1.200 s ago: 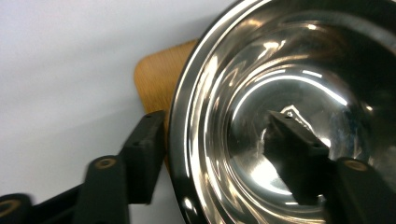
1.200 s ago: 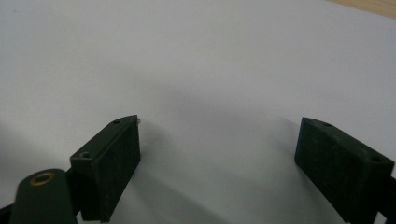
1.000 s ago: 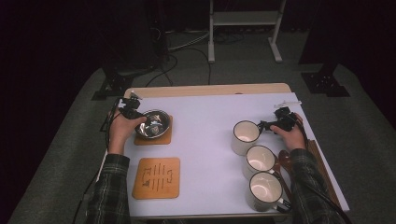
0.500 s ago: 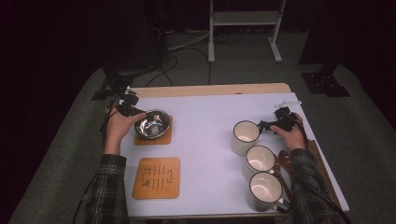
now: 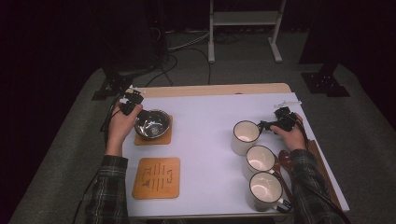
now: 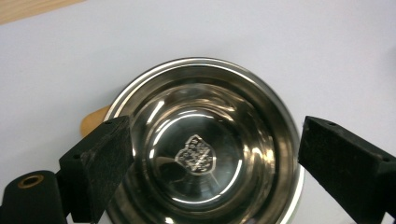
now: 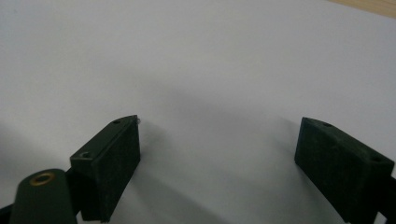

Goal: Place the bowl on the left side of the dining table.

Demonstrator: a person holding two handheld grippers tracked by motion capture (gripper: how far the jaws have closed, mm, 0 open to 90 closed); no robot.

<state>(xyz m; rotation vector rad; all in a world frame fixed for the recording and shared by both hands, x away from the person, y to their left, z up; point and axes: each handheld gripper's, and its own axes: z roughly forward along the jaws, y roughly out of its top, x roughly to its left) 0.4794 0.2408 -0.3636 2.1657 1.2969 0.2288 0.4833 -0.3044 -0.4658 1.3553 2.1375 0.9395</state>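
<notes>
Steel bowl [image 5: 152,123] sits on the far cork coaster [image 5: 164,138] at my left of the table [image 5: 210,112]; left gripper [image 6: 210,154] above it, fingers [image 6: 100,161] wide, just been opening, nothing between them but air. Bowl looks thin, light, rigid, polished and slick; I'd pinch the rolled rim, one finger inside, one out; expect it to slide on the coaster. Right gripper [image 7: 217,154] fingers wide over bare white top, near the far mug [image 5: 244,136]; enamel-look, rigid.
</notes>
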